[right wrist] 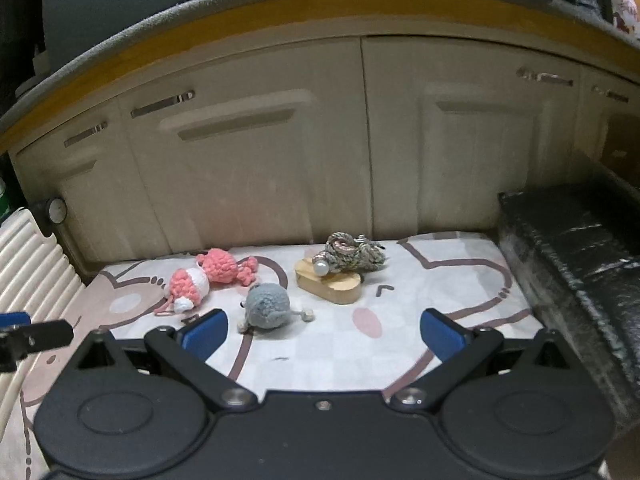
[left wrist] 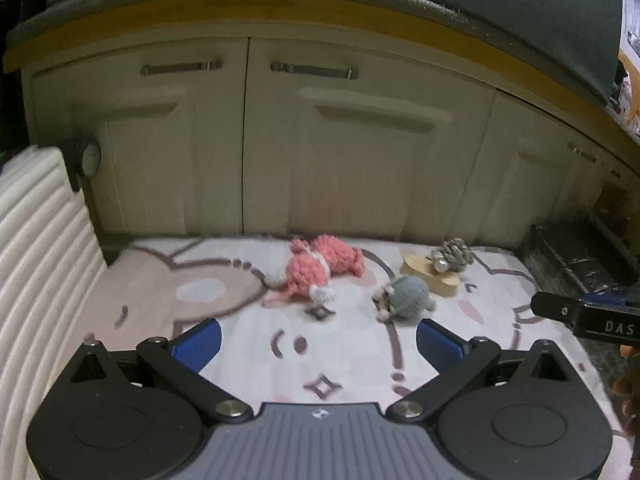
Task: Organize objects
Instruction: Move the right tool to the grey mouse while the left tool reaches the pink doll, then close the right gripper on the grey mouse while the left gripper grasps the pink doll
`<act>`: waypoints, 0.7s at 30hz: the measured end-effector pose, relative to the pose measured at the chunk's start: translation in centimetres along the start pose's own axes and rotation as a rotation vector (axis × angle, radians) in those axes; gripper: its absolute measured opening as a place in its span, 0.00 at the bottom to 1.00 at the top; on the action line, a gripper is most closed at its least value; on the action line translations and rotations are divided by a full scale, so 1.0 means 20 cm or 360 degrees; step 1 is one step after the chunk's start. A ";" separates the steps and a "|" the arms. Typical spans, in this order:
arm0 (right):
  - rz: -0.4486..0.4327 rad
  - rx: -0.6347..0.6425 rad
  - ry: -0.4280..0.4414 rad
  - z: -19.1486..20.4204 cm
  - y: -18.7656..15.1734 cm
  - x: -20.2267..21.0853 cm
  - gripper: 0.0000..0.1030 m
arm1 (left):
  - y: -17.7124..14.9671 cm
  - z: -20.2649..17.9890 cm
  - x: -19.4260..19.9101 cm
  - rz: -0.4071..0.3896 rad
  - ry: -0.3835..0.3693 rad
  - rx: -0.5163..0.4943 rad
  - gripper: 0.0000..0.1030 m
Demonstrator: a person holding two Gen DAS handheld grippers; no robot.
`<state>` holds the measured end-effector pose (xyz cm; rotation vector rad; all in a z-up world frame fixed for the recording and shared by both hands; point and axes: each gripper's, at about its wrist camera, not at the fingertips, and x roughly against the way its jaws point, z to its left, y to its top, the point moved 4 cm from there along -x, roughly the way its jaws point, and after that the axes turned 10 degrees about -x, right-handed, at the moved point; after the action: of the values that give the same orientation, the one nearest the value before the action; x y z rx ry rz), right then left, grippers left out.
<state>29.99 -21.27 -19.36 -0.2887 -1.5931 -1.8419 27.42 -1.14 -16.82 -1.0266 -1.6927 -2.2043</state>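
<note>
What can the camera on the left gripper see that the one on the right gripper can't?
Only the left wrist view shows a corner of paper or packaging at the top right edge. Only the right wrist view shows the long black padded block beside the mat. Both show the pink crochet toy, the grey crochet toy, the wooden block with a rope bundle on it, the patterned mat and the cupboard doors; each gripper's jaws stand open.

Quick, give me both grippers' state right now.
Left gripper: open, holding nothing.
Right gripper: open, holding nothing.
</note>
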 end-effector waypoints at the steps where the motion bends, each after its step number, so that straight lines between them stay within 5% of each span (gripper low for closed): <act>1: -0.0002 0.0022 0.0012 0.00 0.00 -0.02 1.00 | 0.01 0.01 -0.02 0.0016 0.0015 -0.0012 0.99; 13: -0.0054 0.0381 0.0193 0.08 0.07 -0.28 1.00 | 0.14 0.05 -0.30 -0.0098 -0.0063 -0.0151 0.91; 21: 0.0006 0.0409 0.0296 0.11 0.03 -0.44 1.00 | 0.23 0.06 -0.51 -0.0123 -0.0140 -0.0322 0.77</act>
<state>36.45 -16.21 -23.35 -0.0046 -1.6723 -1.5882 37.92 -4.18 -19.29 -1.1379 -1.5943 -2.4549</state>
